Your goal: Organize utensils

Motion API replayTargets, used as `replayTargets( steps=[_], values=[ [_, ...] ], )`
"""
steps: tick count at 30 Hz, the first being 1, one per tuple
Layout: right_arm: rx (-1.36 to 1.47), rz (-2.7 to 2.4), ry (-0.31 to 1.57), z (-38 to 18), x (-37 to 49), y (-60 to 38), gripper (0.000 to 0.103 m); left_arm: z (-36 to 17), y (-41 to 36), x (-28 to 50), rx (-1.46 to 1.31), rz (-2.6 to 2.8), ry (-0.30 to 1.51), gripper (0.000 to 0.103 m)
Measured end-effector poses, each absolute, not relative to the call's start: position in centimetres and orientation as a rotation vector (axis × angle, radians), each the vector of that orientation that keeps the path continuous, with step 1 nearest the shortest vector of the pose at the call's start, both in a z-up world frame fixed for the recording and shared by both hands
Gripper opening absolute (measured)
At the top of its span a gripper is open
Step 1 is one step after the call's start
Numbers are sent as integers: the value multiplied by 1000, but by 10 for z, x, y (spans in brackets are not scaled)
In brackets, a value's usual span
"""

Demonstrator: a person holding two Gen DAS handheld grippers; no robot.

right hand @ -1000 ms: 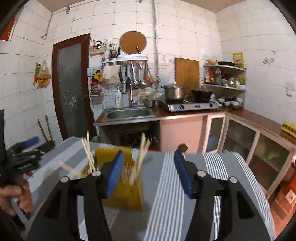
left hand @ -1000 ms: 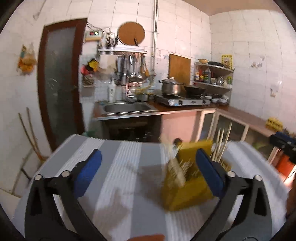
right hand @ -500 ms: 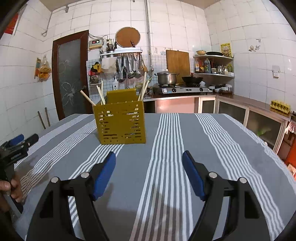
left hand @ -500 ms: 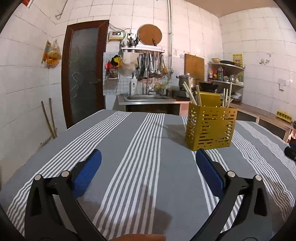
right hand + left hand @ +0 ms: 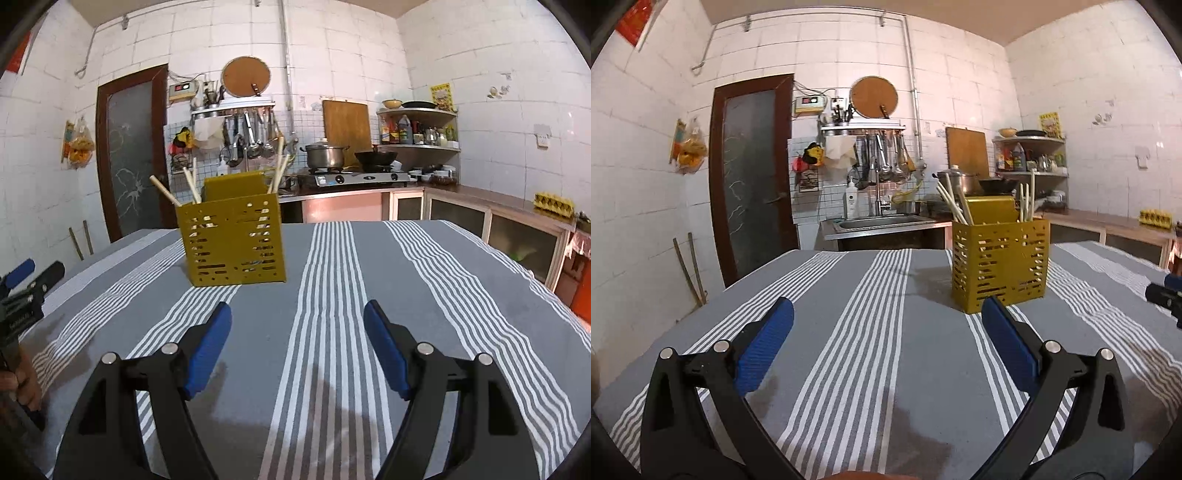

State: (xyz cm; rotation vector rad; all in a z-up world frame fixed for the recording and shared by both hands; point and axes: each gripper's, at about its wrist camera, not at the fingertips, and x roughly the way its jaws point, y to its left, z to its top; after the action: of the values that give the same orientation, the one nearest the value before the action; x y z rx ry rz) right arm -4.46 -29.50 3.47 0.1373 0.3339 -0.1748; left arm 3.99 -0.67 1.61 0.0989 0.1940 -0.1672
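Chopsticks (image 5: 192,184), pale wooden ones, stand at slants in the perforated yellow plastic utensil caddy (image 5: 234,243) upright on the table ahead of me, left of centre from my right hand and right of centre from my left. My right gripper (image 5: 297,317) hovers low over the cloth with its blue-padded jaws apart and nothing between them; my left gripper (image 5: 886,314) is likewise spread and empty. No loose utensil shows on the cloth, so I judge the sorting will happen inside the caddy itself.

To do it well, I would bring one gripper in from above onto a single stick near its top end, close on it squarely so it cannot pivot, and lift straight up. The caddy looks light, so steadying its wall with the other gripper should stop it tipping or sliding.

Underneath is a grey tablecloth with white stripes (image 5: 332,258), faintly creased. Beyond lies a white-tiled kitchen: steel sink (image 5: 882,221), hanging ladles (image 5: 251,136), a pot on the stove (image 5: 325,155), a brown-framed glass door (image 5: 750,177).
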Motion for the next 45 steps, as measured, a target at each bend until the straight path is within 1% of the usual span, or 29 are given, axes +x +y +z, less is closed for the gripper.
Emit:
replayTargets(
  steps=[10,45],
  values=[
    [96,-185,341,34,-42,-286,74,14,2,48,55,-155,236,98],
    [101,-175,341,30,-42,-288,75,14,4,51,58,-150,258,98]
  ],
)
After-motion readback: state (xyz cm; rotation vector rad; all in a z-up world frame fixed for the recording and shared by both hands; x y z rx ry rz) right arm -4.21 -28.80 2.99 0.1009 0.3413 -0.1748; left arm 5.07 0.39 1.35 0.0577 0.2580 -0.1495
